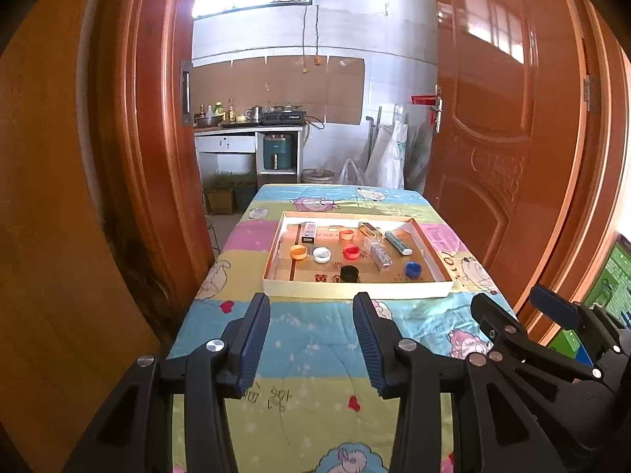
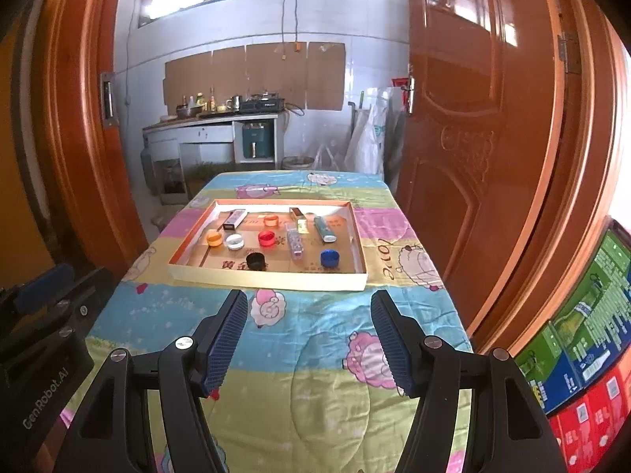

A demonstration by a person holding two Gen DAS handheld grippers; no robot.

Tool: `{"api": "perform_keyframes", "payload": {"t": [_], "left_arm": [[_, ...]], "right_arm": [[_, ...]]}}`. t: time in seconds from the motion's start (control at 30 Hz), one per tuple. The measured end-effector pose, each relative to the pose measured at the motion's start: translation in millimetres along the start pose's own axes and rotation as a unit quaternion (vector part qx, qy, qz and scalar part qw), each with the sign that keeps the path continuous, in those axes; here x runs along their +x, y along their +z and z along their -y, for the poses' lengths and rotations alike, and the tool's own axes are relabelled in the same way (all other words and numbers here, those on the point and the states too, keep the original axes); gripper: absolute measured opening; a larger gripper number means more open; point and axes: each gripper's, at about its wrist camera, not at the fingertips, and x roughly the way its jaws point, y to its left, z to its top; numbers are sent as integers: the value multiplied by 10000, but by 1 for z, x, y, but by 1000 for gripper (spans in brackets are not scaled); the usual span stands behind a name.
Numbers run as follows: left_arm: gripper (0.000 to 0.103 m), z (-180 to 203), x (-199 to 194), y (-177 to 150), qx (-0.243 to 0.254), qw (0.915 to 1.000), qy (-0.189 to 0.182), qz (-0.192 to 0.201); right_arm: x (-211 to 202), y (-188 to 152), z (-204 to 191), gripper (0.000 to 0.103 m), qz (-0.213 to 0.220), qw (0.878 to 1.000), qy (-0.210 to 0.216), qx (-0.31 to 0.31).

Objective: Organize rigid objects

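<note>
Tray [image 1: 357,289] (caps inside), claws apparently empty.

Tabletop [image 1: 315,354] under cartoon-sheep quilt [image 2: 276,374]. Carved wooden door [image 1: 493,138] open at right. Beyond doorway — kitchen counter [image 2: 197,124] with bottles, kettle, stove [image 2: 263,105]; teal appliance [image 1: 278,152] below. Cardboard sheets [image 2: 252,75] on tiled wall. Printed boxes [image 2: 583,347] stacked far right.

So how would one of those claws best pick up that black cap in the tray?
Grip the black cap across its round side wall, coming from above. It sits flat, open side up, near the tray's front wall, with clear space on both sides for the fingers.
</note>
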Motion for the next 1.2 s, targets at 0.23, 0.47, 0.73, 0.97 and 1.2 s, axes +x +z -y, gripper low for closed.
{"api": "perform_keyframes", "payload": {"t": [0.23, 0.47, 0.73, 0.97, 1.2], "left_arm": [[44, 0, -23, -11, 49, 10000, 7, 66], [44, -1, -38, -20, 74, 9999, 7, 135], [44, -3, -49, -27, 103, 9997, -1, 200], [44, -3, -55, -29, 103, 9996, -29, 280], [44, -3, -58, -30, 137, 9994, -62, 297]], "right_arm": [[-18, -12, -2, 67, 45, 10000, 36, -20], [-37, -20, -3, 67, 147, 9999, 62, -31], [-50, -27, -6, 67, 227, 9997, 89, -29], [-56, -28, -6, 67, 286, 9996, 78, -39], [-60, -29, -6, 67, 324, 9994, 83, -41]]}}
